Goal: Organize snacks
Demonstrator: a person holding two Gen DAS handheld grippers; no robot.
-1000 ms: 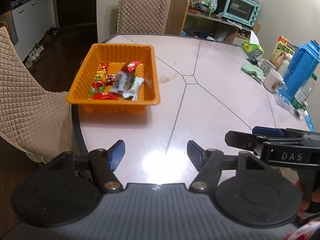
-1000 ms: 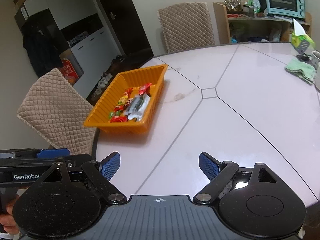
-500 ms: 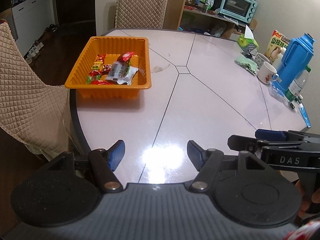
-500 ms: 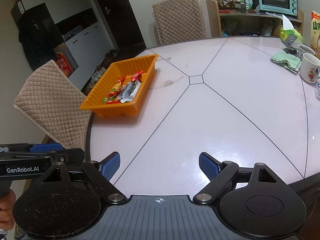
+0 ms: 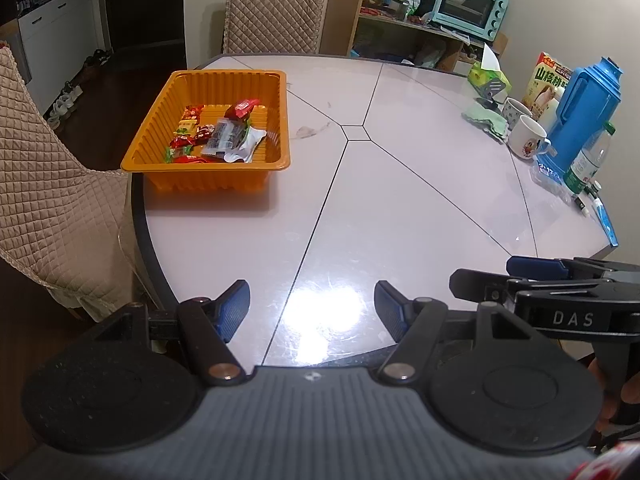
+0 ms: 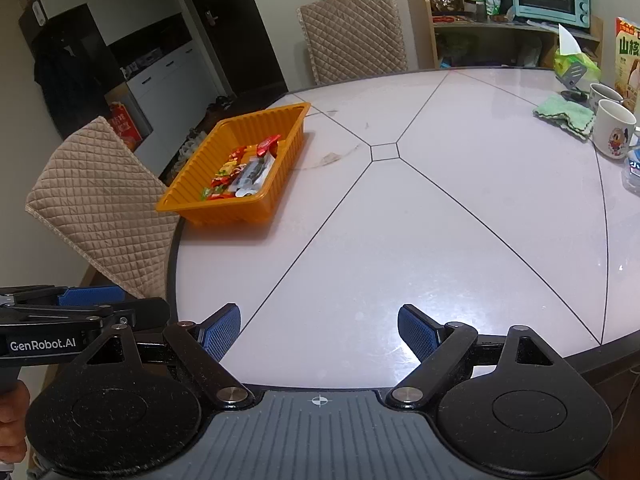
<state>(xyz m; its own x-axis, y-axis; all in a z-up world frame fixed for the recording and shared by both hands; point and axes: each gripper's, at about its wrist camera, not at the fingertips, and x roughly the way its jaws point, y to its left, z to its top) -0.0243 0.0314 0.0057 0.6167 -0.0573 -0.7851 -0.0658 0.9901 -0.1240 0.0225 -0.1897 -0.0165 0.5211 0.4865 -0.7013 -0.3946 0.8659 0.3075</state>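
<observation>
Orange ribbed tray (image 5: pixel 280 120) with red, yellow and green wrappers (image 5: pixel 188 136); pale bench (image 5: pixel 400 200) crossed by thin dark lines. Beige quilted chairs (image 6: pixel 100 208), teal oven (image 5: pixel 468 16), blue jug (image 5: pixel 584 116), green cloth (image 6: pixel 564 114). Blue pads (image 5: pixel 236 312) on black tools.

The right gripper (image 5: pixel 532 270) is running off the left view's right edge, so its fingertips cannot be made out. The carton (image 6: pixel 630 56) is being cropped by the right view's edge. Small wrappers in the orange tray (image 5: pixel 276 120) are overlapping, their printing too small to read.
</observation>
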